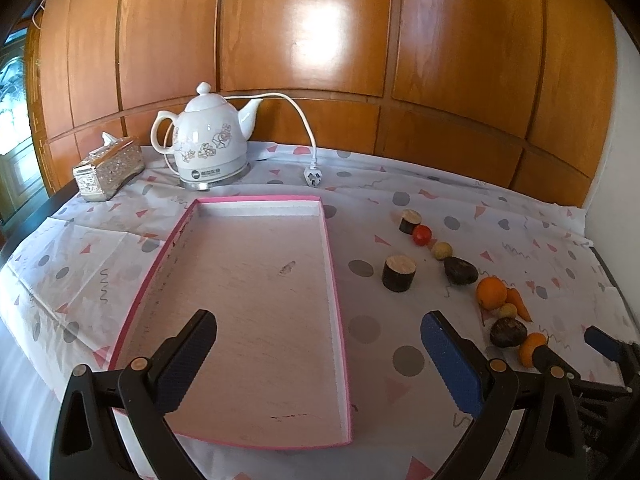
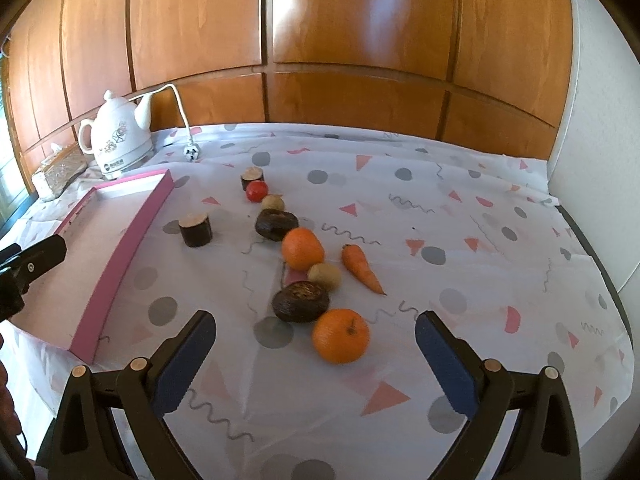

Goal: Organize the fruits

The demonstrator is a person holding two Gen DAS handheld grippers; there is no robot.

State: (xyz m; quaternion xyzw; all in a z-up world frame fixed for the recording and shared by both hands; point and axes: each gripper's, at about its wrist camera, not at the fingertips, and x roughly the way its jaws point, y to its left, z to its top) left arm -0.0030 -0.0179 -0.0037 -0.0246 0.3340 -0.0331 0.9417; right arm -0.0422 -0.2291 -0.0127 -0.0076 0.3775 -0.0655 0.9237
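A pink-rimmed shallow tray [image 1: 332, 264] lies empty on the table; it also shows in the right wrist view [image 2: 132, 232]. My left gripper [image 1: 316, 352] is open and empty above the tray's near end. My right gripper [image 2: 314, 344] is open and empty, with the near orange [image 2: 340, 336] between its fingers. Beyond it, in a line, lie a dark brown fruit [image 2: 300, 302], a small tan fruit [image 2: 325, 276], a second orange [image 2: 302, 249], a carrot [image 2: 362, 268], another dark fruit [image 2: 276, 225], a tan ball [image 2: 273, 203] and a red tomato [image 2: 256, 191].
Two dark wooden cylinders [image 2: 196, 230] [image 2: 252, 178] stand near the fruit line. A white floral kettle [image 1: 210, 144] with a loose cord and plug [image 1: 312, 176] and a silver tissue box [image 1: 108, 174] stand at the back left, against wooden panels. A white wall [image 2: 592, 160] borders the right.
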